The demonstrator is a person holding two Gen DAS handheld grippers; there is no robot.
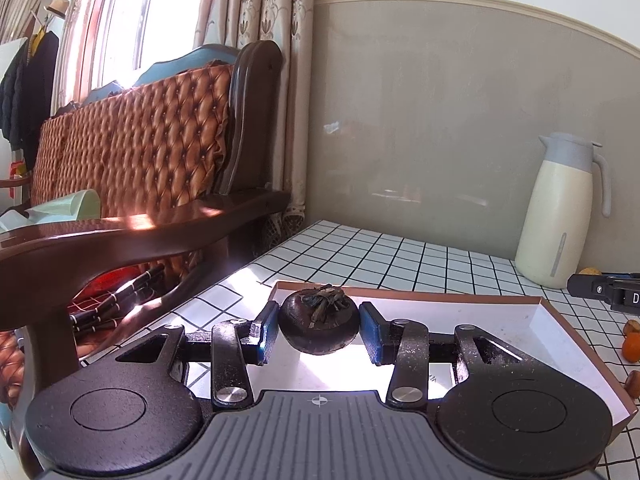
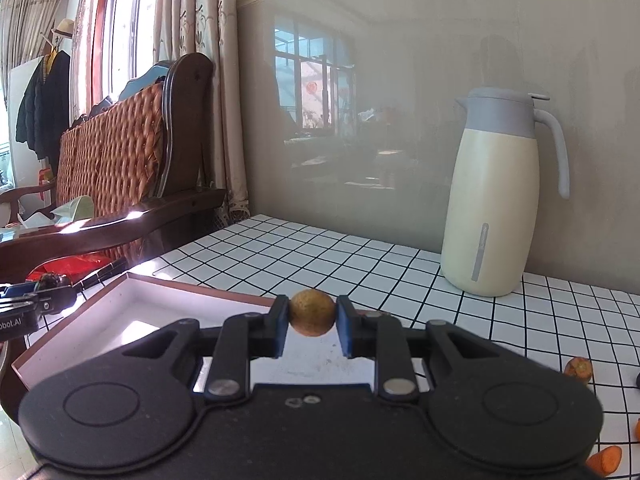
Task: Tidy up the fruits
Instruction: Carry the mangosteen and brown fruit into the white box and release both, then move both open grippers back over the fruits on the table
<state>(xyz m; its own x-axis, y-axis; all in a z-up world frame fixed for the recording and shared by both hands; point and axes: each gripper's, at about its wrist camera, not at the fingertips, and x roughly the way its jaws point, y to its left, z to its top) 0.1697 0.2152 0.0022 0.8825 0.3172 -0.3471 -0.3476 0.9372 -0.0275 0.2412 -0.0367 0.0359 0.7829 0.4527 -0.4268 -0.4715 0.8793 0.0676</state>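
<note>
My left gripper (image 1: 319, 328) is shut on a dark purple mangosteen (image 1: 319, 322) with a dried calyx, held over the near left part of a shallow brown-rimmed box with a white inside (image 1: 500, 320). My right gripper (image 2: 312, 322) is shut on a small round yellow-brown fruit (image 2: 312, 317), held above the box's far rim (image 2: 200, 286). The right gripper shows at the right edge of the left wrist view (image 1: 608, 290). The left gripper shows at the left edge of the right wrist view (image 2: 32, 304).
A cream and grey thermos jug (image 2: 496, 208) stands on the checked tablecloth (image 2: 360, 264) by the wall. Small orange and brown fruits (image 1: 632, 344) lie right of the box, and orange pieces (image 2: 578, 368) lie on the cloth. A wooden sofa arm (image 1: 140, 232) borders the table's left.
</note>
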